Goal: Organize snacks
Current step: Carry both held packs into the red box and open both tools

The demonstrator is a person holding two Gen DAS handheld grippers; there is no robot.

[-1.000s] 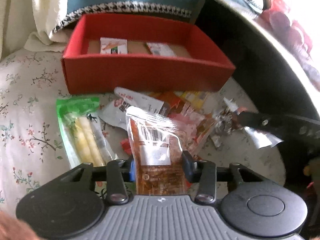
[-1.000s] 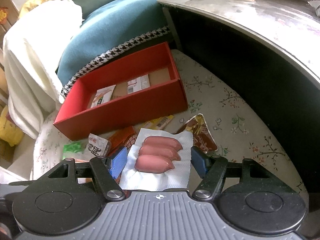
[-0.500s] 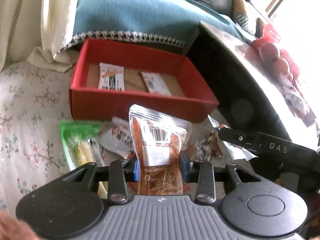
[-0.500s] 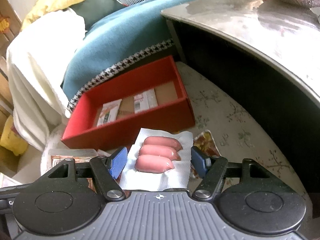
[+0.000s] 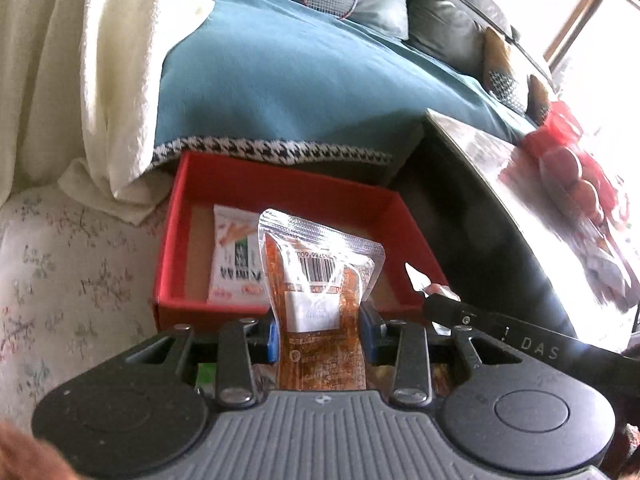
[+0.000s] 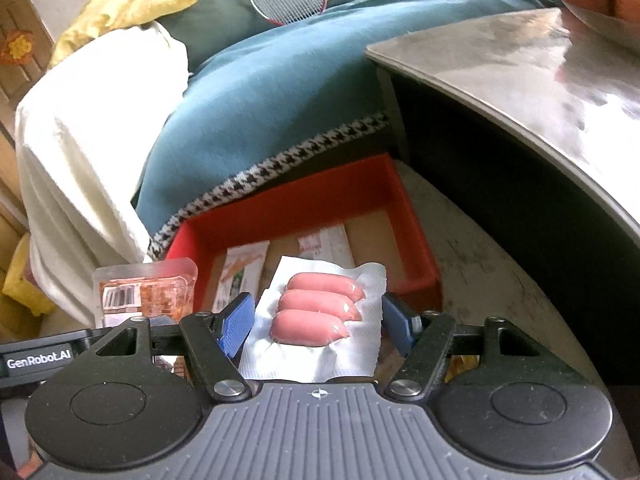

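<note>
Two snack packs are in the air at once, one in each tool, and both are on their way to the red box.

From the left wrist view, the left tool (image 5: 319, 334) is clenched on an orange pouch (image 5: 320, 292) with a barcode label, its blue pads pressing both sides. The pouch stands upright, its sealed top at twelve o'clock from the tool, in front of the red box (image 5: 280, 184). Inside the box a white packet (image 5: 234, 256) lies flat at about eleven o'clock from the pouch. The tip of the other tool shows at three o'clock.

From the right wrist view, the right tool (image 6: 318, 322) holds a white pack of three pink sausages (image 6: 316, 312) lying flat between its pads; the left pad touches the pack's edge, the right pad sits just beside it. The red box (image 6: 416, 240) lies at twelve o'clock beyond the pack, with two flat packets on its floor. The orange pouch (image 6: 144, 292) shows at nine o'clock.

I judge this the carrying step. Next, each pack wants bringing over the near wall, lowering onto bare floor beside the packets, then letting go.
</note>
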